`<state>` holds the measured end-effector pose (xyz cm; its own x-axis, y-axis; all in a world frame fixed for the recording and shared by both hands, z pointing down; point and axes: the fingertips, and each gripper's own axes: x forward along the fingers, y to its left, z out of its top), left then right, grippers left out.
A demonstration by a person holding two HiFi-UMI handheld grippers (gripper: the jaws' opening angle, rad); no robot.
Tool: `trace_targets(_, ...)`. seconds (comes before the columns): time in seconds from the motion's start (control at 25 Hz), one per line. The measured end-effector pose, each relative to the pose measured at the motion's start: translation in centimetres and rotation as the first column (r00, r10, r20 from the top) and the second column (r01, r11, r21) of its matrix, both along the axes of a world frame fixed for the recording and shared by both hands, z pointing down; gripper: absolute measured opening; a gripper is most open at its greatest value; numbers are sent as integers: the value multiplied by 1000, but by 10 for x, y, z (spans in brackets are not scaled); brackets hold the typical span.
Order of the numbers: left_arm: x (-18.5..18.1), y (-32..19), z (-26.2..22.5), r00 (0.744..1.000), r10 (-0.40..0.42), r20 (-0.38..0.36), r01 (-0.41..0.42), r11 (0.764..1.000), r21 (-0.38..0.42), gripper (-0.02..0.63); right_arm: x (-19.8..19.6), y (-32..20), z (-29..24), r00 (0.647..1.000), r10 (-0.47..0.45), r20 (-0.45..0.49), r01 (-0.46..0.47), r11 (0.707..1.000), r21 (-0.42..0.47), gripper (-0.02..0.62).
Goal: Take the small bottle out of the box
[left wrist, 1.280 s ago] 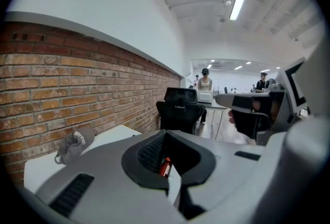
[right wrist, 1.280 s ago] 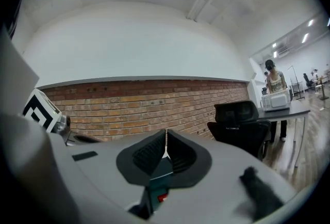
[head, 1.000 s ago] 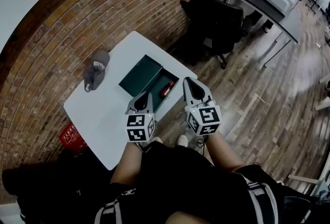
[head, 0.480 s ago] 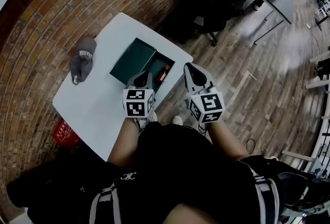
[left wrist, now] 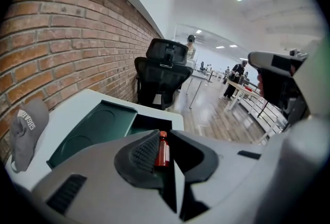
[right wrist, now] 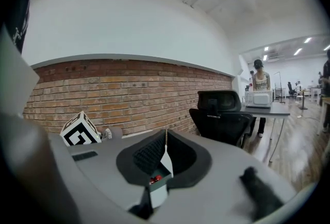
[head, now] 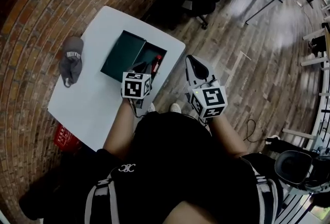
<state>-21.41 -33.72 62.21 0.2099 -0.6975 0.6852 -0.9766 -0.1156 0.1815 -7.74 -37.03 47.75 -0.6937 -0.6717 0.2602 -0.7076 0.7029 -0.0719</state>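
My left gripper [head: 140, 68] is tipped down over the open dark green box [head: 147, 54] on the white bench [head: 98, 99]. Its fingers have just been opening and now stand a narrow crack apart, with nothing gripped between them. Through that crack I see the small bottle [left wrist: 163, 150], red with a white label. It lies inside the box just beyond the fingertips, cap pointing away from them. The box lid [left wrist: 87, 132] lies flat, ahead and to the left of these fingers. A grey cap [head: 70, 59] sits on the bench well to their left.

My right gripper [head: 192, 61] hangs beside the bench edge over the wooden floor, to the right of the box. Its fingers are pressed together at the tips and carry nothing. A black office chair [right wrist: 221, 114] stands ahead and to the right of them.
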Motion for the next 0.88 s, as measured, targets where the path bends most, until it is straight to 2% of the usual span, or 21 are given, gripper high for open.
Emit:
trace_targets(0.04, 2, -2, 6, 1000, 16, -14, -17, 1000, -19, 65, 5, 0, 2, 1000, 16, -4, -16, 1000, -3, 31)
trace_targets(0.24, 6, -12, 44, 995, 87, -45, -92, 988, -128, 114, 31, 2, 8, 995, 93, -31, -93, 995, -16, 31)
trace_targets(0.52, 11, -21, 87, 981, 187, -48, -193, 950, -244, 158, 61, 6, 17, 979, 195, -63, -198, 979, -41, 31)
trace_targets(0.68, 14, -22, 105, 971, 233, -47, -237, 930, -280, 176, 70, 9, 22, 968, 237, -79, -242, 969, -54, 31)
trace_targets(0.88, 14, -27, 109, 970, 232, -73, -243, 926, -289, 200, 85, 11, 28, 953, 288, -93, -294, 954, -64, 31)
